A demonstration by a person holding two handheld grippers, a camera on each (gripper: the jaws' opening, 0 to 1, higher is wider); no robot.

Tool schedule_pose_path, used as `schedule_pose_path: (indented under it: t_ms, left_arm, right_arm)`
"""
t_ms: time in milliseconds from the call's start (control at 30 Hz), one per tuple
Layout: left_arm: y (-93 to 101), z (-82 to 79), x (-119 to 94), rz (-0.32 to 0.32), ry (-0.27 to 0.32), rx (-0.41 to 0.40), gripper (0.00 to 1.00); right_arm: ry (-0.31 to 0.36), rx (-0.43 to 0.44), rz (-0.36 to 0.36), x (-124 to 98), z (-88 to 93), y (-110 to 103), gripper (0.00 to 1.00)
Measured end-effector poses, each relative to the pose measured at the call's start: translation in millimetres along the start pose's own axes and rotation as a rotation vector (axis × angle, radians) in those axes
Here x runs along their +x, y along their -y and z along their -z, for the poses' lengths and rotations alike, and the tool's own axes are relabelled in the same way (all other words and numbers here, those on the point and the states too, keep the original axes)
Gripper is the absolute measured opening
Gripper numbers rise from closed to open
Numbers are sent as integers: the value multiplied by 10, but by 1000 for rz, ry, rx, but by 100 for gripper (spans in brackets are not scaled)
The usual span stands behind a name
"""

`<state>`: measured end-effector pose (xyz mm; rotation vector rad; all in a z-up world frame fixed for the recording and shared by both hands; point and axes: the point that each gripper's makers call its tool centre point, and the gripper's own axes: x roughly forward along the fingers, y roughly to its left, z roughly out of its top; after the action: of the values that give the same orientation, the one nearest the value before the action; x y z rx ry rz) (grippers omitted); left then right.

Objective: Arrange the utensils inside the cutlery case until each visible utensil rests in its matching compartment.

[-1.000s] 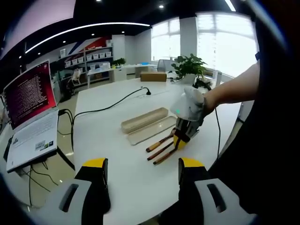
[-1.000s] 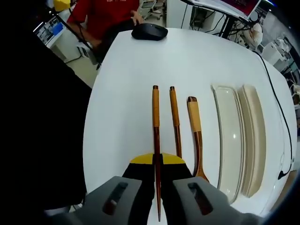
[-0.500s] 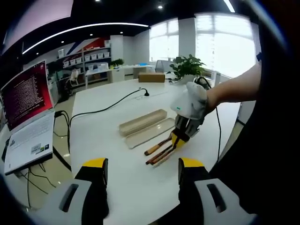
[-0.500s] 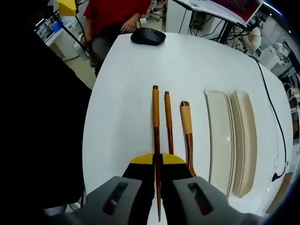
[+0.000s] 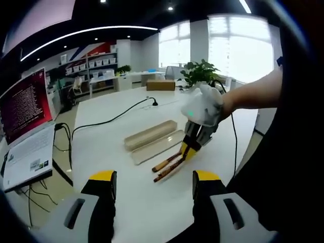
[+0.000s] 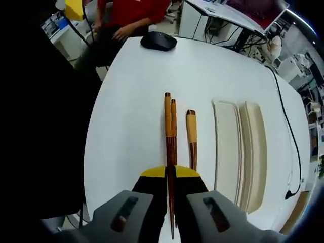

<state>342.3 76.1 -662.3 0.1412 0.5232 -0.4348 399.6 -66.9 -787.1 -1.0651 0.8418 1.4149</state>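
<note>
In the right gripper view, the right gripper (image 6: 169, 177) has its fingers clenched on a wooden chopstick (image 6: 167, 131), which runs straight ahead from between the yellow-tipped pads. A second chopstick (image 6: 173, 119) lies just beside it on the white desk (image 6: 136, 76), nearly touching along its length, and a wooden spoon (image 6: 191, 136) lies a little to the right, its handle pointing away. Further right sit the two beige halves of the cutlery case (image 6: 227, 147), side by side and parallel to the utensils; both troughs hold nothing. Beyond the utensils a black mouse (image 6: 158, 40) rests near the far edge of the desk, and a person in a red top (image 6: 131, 10) sits behind it.

In the left gripper view, the left gripper (image 5: 152, 190) hovers low over the desk with its fingers released and nothing between them. Ahead, the right gripper (image 5: 195, 142) grips the chopstick beside the case halves (image 5: 152, 139). A black cable (image 5: 111, 119) crosses the desk behind them, a laptop (image 5: 25, 136) stands to the left, and a potted plant (image 5: 202, 73) stands far off.
</note>
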Motion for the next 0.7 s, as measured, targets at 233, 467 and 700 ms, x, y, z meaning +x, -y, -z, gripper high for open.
schedule_pose_path:
  t_ms: [233, 467, 700]
  left_arm:
    - [2, 14, 3, 3, -2, 1, 62]
    - [30, -1, 15, 12, -5, 7, 62]
    - [29, -7, 23, 17, -9, 14, 62]
  right_arm:
    - [10, 10, 41, -138, 9, 174, 0]
    - [16, 10, 81, -235, 20, 343, 0]
    - [16, -6, 98, -263, 4, 399, 0]
